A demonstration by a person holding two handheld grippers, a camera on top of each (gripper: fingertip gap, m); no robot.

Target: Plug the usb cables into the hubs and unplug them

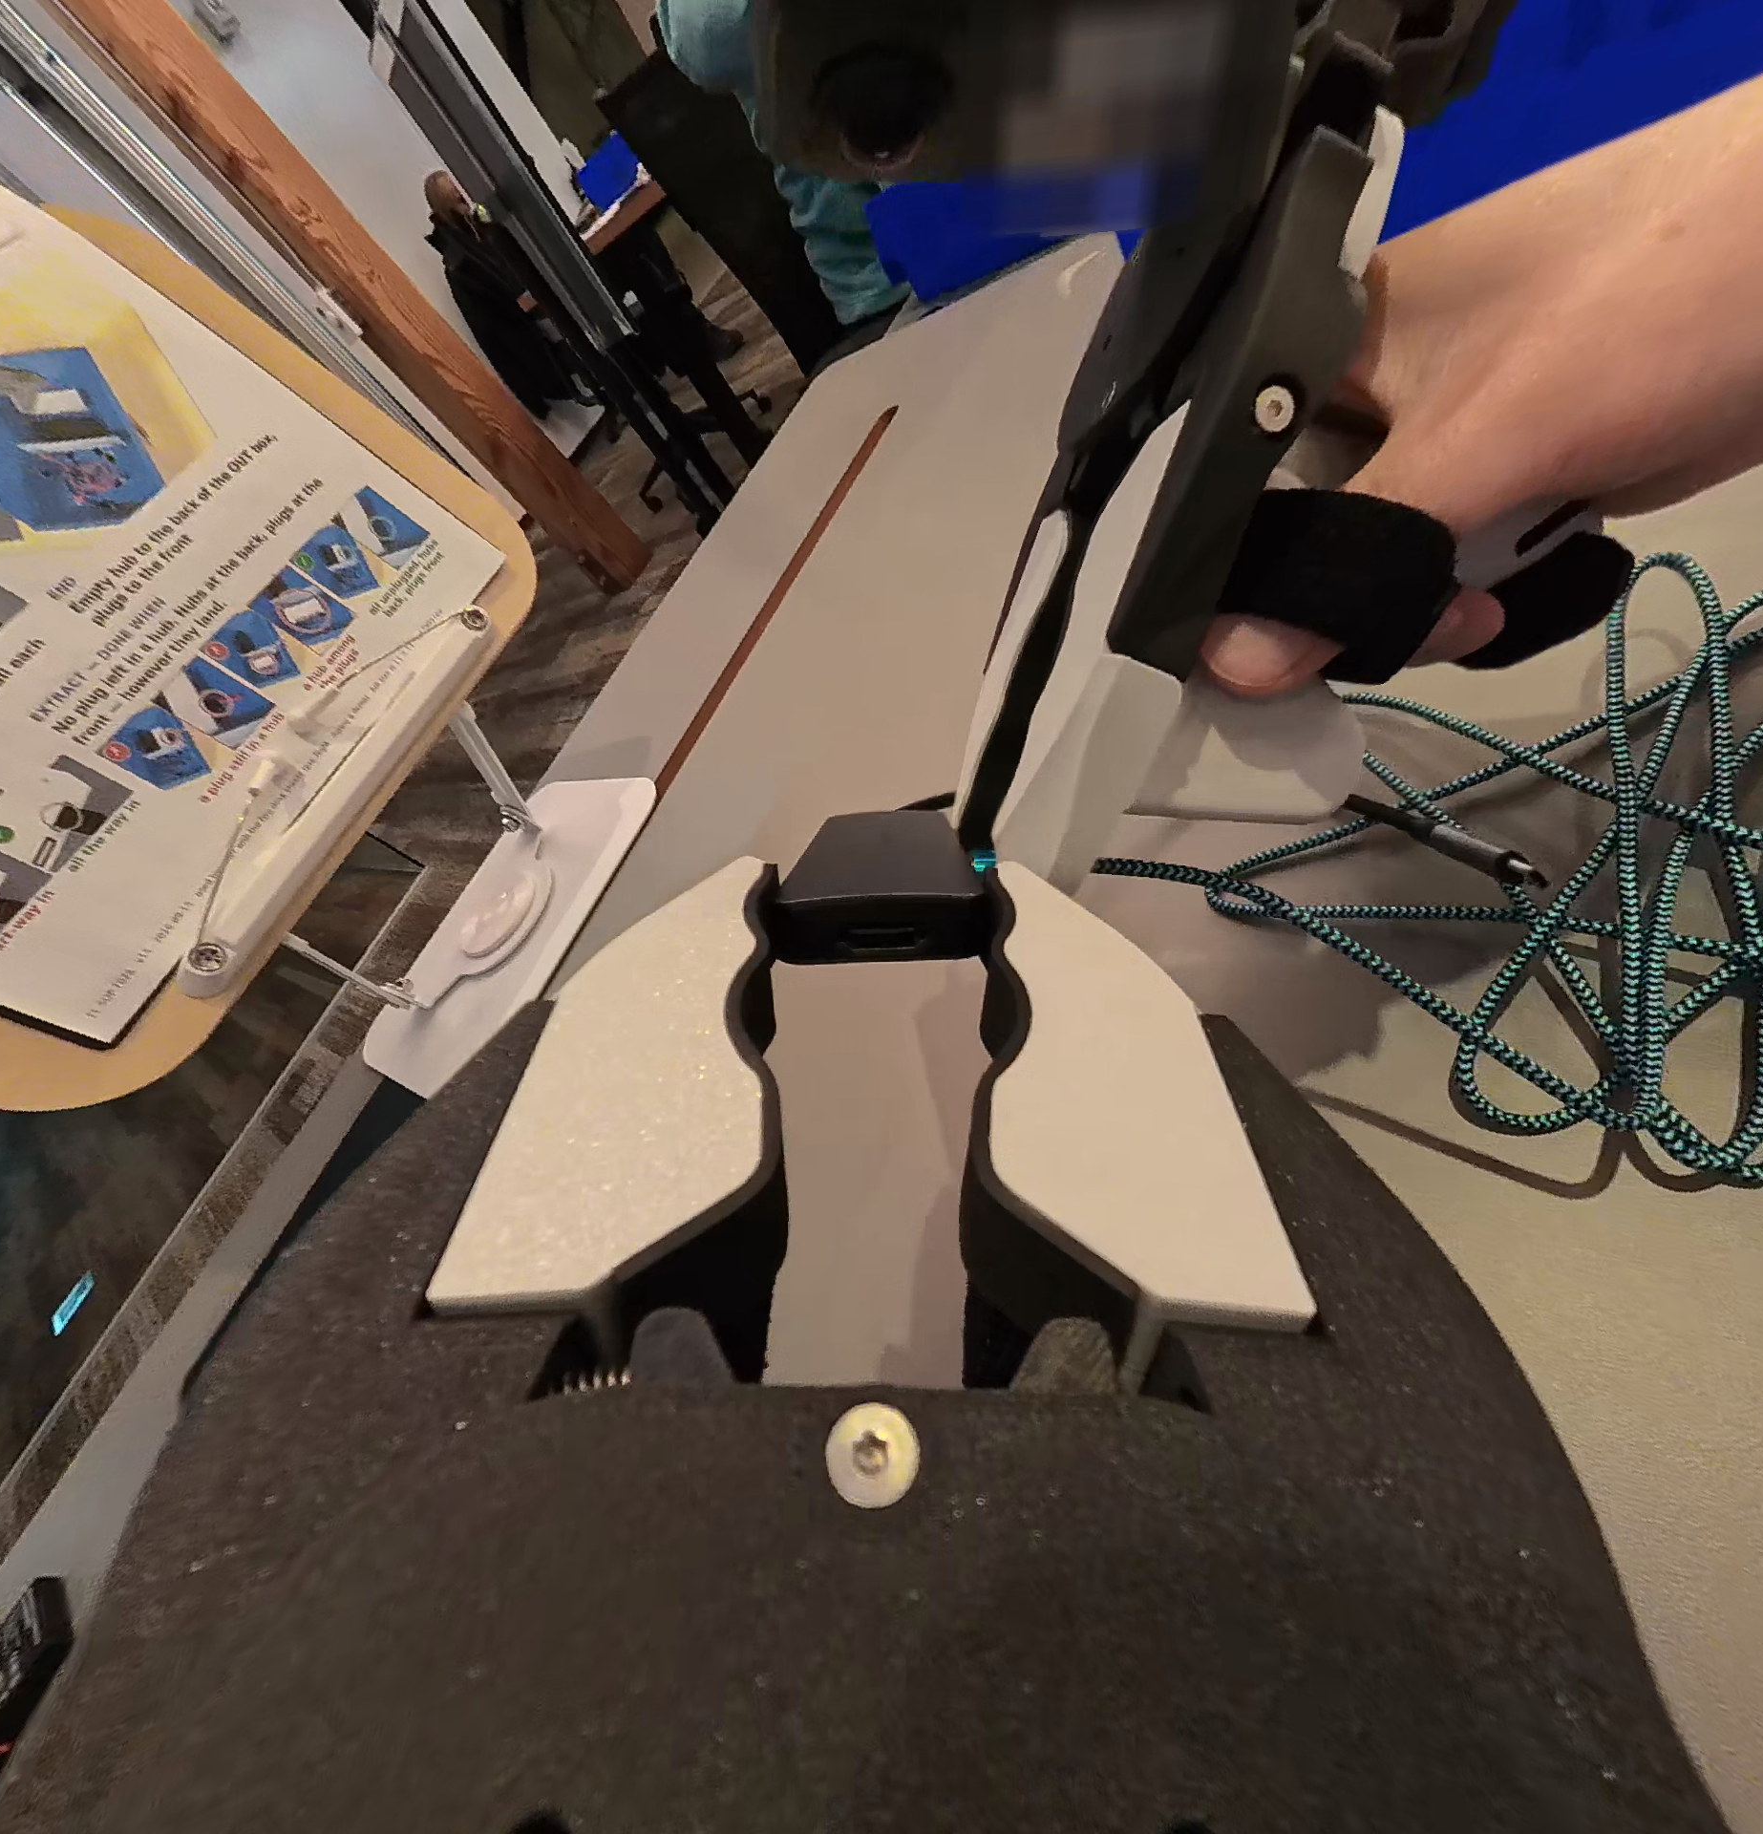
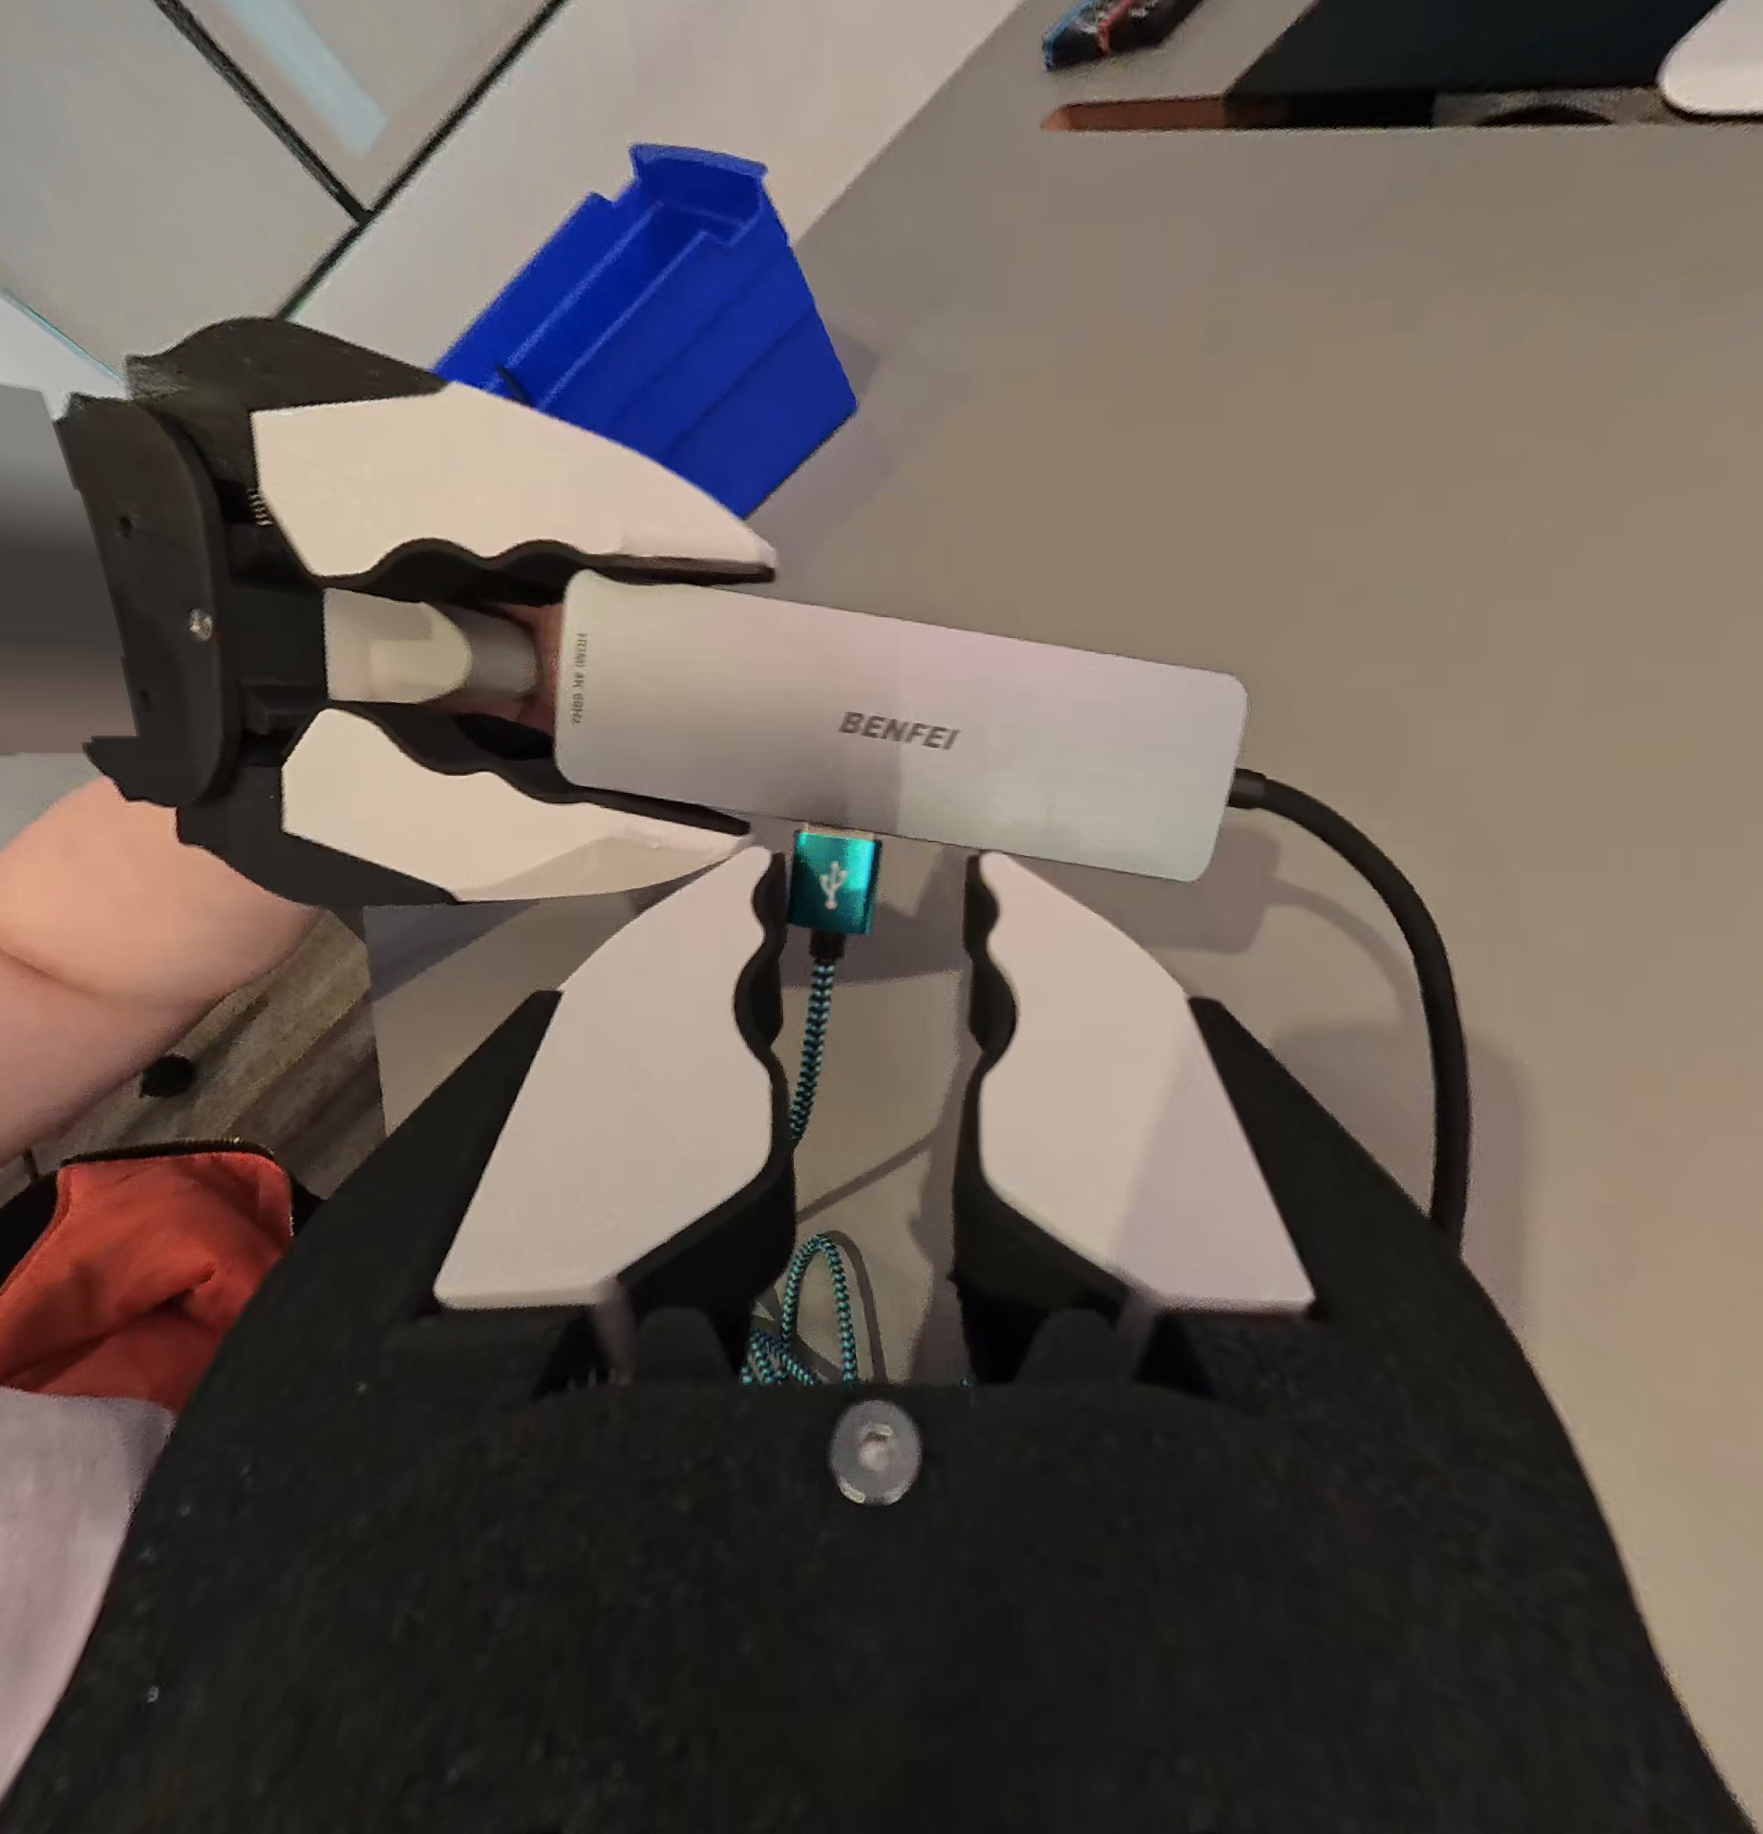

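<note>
There are two grippers: the left gripper (image 1: 880,918) and the right gripper (image 2: 863,893). One hub (image 2: 897,724) is visible, silver and flat, with one black cable (image 2: 1393,893) coming out of its end. One teal USB plug (image 2: 831,883) sits at the hub's long edge. The teal braided cable (image 1: 1602,943) lies in many loops; it seems to be one cable, but the tangle makes the count uncertain. There is one blue bin (image 2: 659,327), one instruction sheet (image 1: 163,595) on a stand, and one bare hand (image 1: 1513,397).
</note>
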